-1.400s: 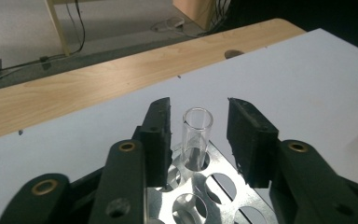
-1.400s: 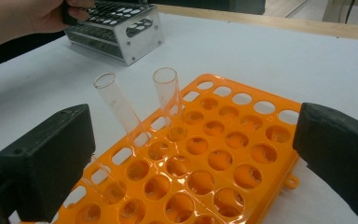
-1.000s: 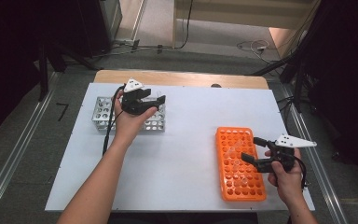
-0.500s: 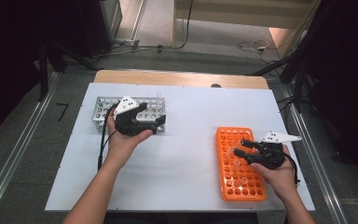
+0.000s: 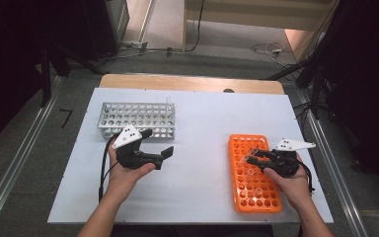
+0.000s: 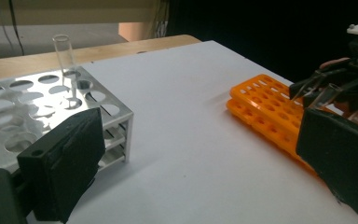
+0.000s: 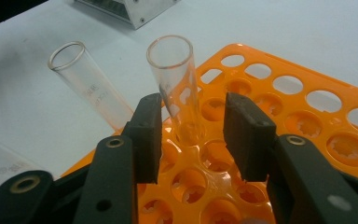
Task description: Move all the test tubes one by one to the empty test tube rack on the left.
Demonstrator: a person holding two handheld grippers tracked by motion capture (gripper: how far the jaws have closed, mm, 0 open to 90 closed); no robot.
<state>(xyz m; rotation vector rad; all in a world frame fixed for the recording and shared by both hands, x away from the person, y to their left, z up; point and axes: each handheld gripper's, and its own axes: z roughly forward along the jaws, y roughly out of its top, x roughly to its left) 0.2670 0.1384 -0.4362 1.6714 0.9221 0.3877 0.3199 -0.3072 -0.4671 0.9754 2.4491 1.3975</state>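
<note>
An orange tube rack (image 5: 264, 197) lies at the right of the white table, and a metal tube rack (image 5: 128, 114) stands at the back left. My right gripper (image 5: 252, 157) is over the orange rack. Its jaws stand open on either side of a clear glass tube (image 7: 175, 79) that is upright in an orange rack (image 7: 307, 116) hole, with a gap on both sides. A second tube (image 7: 86, 84) leans just left of it. My left gripper (image 5: 154, 154) hovers open and holding nothing in front of the metal rack (image 6: 23, 107), where one tube (image 6: 64, 56) stands at the corner.
A third tube (image 7: 0, 170) lies at the lower left edge of the right gripper view. Bare white table (image 5: 202, 133) separates the two racks. A wooden strip (image 5: 187, 83) runs along the table's far edge. Cables trail from both grippers.
My left gripper has drawn back from the metal rack toward the near side of the table. The right gripper has moved left over the orange rack, onto the tube.
</note>
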